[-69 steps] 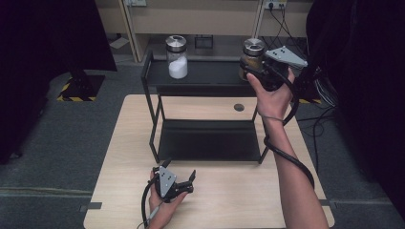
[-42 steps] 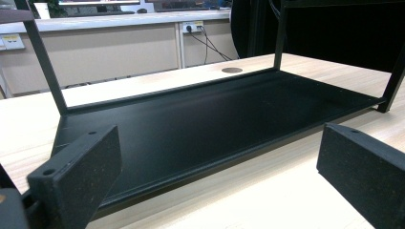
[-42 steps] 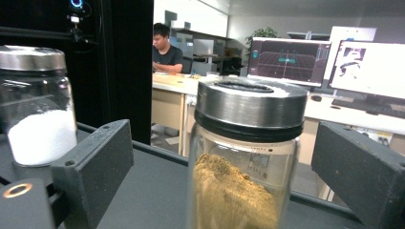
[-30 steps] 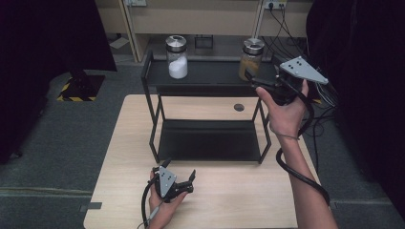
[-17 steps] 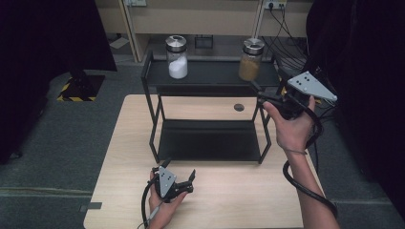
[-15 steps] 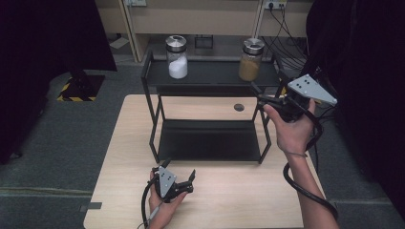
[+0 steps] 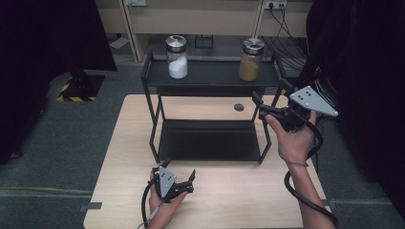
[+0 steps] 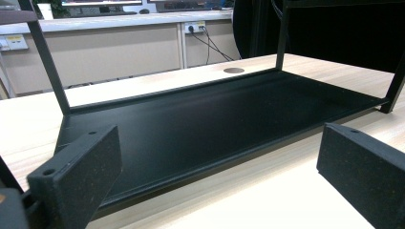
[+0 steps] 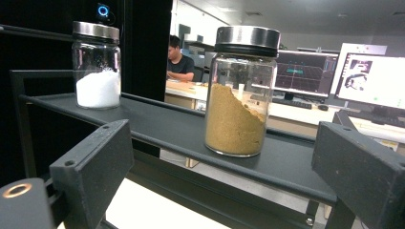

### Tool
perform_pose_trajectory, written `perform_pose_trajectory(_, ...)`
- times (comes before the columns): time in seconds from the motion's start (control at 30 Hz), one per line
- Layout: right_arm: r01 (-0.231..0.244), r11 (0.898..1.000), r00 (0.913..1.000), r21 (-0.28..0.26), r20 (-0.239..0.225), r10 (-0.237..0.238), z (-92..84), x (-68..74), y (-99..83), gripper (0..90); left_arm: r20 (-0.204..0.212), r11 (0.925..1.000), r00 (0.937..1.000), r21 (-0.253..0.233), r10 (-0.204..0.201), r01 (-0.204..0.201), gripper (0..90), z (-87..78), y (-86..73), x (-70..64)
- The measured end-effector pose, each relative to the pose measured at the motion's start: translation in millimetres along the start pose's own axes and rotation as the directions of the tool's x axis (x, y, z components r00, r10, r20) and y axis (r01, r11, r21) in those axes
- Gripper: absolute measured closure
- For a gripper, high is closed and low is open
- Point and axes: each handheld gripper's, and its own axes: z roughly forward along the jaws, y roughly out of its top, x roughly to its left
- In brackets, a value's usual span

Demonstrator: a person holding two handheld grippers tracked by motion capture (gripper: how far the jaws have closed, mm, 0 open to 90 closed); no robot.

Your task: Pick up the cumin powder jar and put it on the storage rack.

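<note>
A black two-tier rack (image 7: 210, 74) stands at the back of the wooden table (image 7: 124, 143). On its top shelf are a glass jar of white powder (image 7: 177, 57) at the left and a glass jar of brown powder (image 7: 250, 59) at the right, both upright with metal lids. My right gripper (image 7: 270, 93) hovers open, off the rack's right front corner, empty and apart from the brown jar (image 9: 241, 95). The white jar (image 9: 97, 67) stands farther along the shelf (image 9: 157, 119). My left gripper (image 7: 179, 169) rests open and empty on the table, facing the bare lower shelf (image 8: 215, 109).
A round cable hole (image 7: 239, 107) sits in the table behind the rack. Cables (image 7: 282, 28) hang at the back right. A black cable (image 7: 305, 195) trails from my right gripper along the forearm. Desks, monitors (image 9: 367, 78) and a seated person (image 9: 179, 59) lie beyond the rack.
My right gripper has left the brown jar standing on the top shelf and drawn back, rightward and toward the person. The left gripper has stayed put.
</note>
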Motion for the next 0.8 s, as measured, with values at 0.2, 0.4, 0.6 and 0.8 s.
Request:
perform_pose_trajectory(0.2,0.001,1.0,1.0,-0.008,-0.001,-0.001,-2.9,2.3,-4.5,7.2,0.0,1.0,1.0,0.001,0.001,-0.001,0.5,0.0,0.1,-0.1)
perform_pose_trajectory(0.4,0.013,1.0,0.9999,-0.006,0.0,-0.013,-6.7,5.7,-11.3,7.2,0.0,1.0,1.0,0.0,0.002,-0.002,0.4,-0.2,0.0,-0.2)
perform_pose_trajectory(0.6,0.039,0.999,0.9992,0.003,0.004,-0.039,-10.4,9.5,-16.1,7.1,0.0,1.0,1.0,0.0,0.003,-0.003,0.4,-0.3,0.0,-0.2)
perform_pose_trajectory(0.8,0.03,1.0,0.9995,0.01,-0.005,-0.03,-14.7,10.1,-26.0,7.0,-0.003,1.0,1.0,-0.001,0.005,-0.005,0.4,-0.4,-0.2,-1.0)
